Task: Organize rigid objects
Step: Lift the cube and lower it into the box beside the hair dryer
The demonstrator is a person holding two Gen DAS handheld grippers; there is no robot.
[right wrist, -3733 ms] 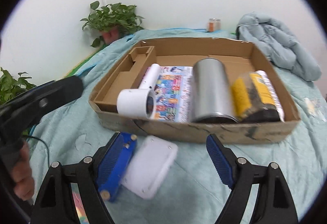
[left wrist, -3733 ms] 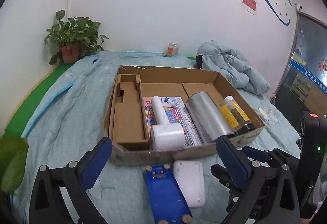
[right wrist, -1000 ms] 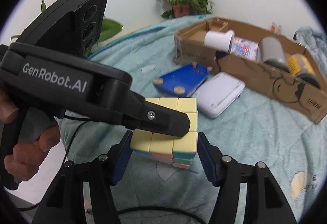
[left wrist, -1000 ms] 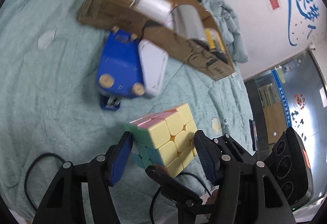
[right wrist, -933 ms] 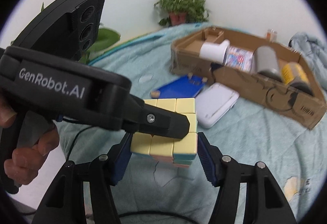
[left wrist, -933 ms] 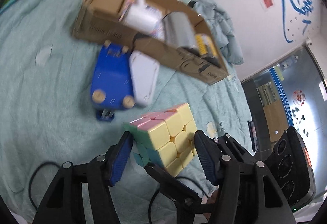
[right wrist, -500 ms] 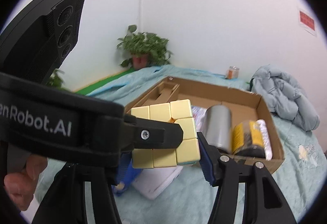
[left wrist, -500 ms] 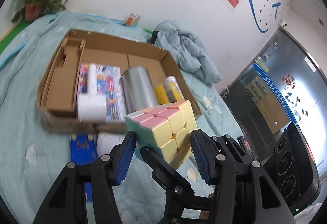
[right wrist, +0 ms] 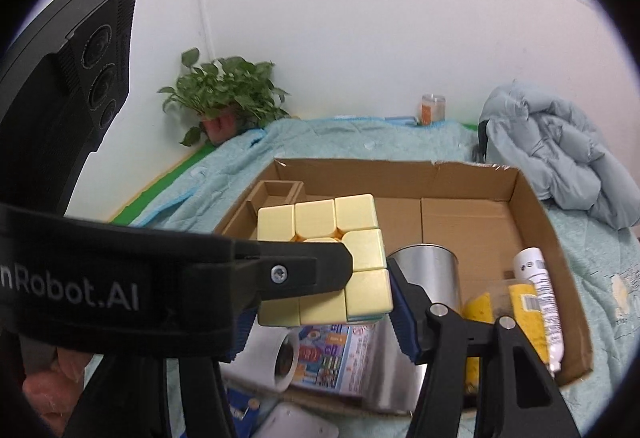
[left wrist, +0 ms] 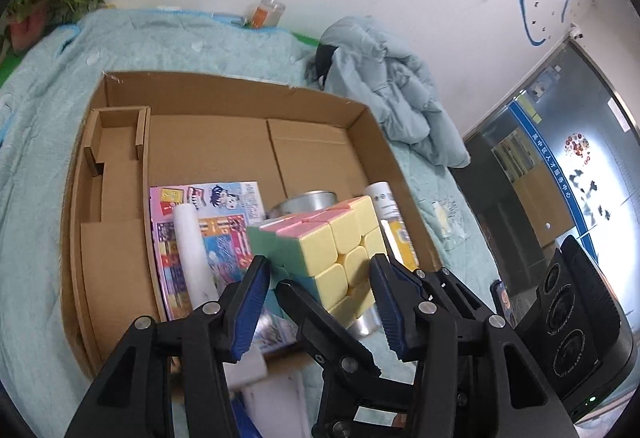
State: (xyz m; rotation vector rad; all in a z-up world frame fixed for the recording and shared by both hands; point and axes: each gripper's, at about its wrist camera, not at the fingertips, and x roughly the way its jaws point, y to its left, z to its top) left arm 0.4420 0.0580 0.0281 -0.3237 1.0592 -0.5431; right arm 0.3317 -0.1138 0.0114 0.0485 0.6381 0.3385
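A pastel puzzle cube (left wrist: 324, 254) hangs in the air over the near half of the cardboard box (left wrist: 224, 110), gripped from two directions at once. The left gripper (left wrist: 316, 284) has its blue pads (left wrist: 250, 304) pressed against the cube's sides, and the right gripper (right wrist: 320, 312) clamps it as well, its pads tight on the cube's flanks while one black finger of the left tool lies across the yellow face.

Under the cube, inside the box, lie a colourful picture book (left wrist: 208, 222) with a white hair dryer (left wrist: 194, 258) on top of it, a silver metal can (right wrist: 424, 270) on its side, a yellow-labelled jar (right wrist: 516, 302) and a white tube (right wrist: 536, 278) against the right wall. A folded cardboard insert (left wrist: 108, 166) fills the left compartment.

The box sits on a pale blue quilt (left wrist: 36, 126). Behind it are a crumpled grey-blue jacket (right wrist: 556, 146), a small orange-labelled jar (right wrist: 432, 108) by the wall, and a potted plant (right wrist: 228, 94) in the corner.
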